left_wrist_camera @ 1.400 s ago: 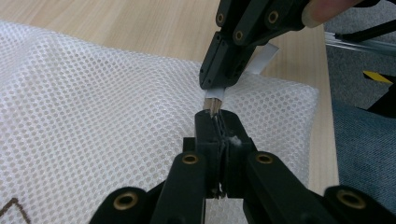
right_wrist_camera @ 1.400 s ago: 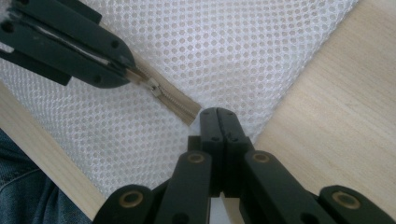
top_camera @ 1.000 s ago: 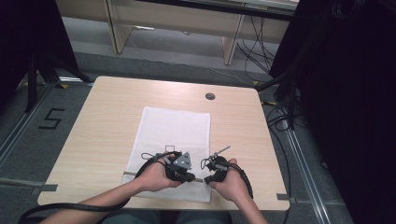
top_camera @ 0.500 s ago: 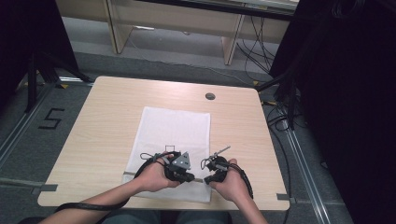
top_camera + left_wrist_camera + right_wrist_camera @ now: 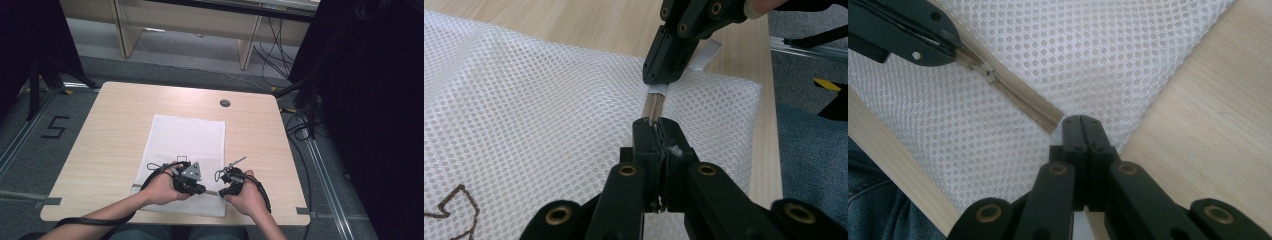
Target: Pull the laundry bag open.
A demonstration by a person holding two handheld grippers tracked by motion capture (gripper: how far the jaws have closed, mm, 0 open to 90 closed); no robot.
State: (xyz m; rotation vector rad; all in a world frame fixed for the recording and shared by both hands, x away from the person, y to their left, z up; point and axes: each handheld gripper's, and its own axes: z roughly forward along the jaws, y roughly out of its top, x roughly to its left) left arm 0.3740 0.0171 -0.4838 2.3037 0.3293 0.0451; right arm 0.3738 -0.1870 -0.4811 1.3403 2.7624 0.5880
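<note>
Below, I see a white mesh bag (image 5: 187,150) flat on the wooden table (image 5: 110,130), its beige zipper (image 5: 1020,102) along the near edge. Left gripper (image 5: 656,132) is clamped on the zipper near its pull (image 5: 989,76); right gripper (image 5: 1081,122) is pinched tight on the zipper's right end.

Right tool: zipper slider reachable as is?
Likely yes: the slider lies uncovered on the zipper just ahead, nothing between. But the right tool is shut on its end.
</note>
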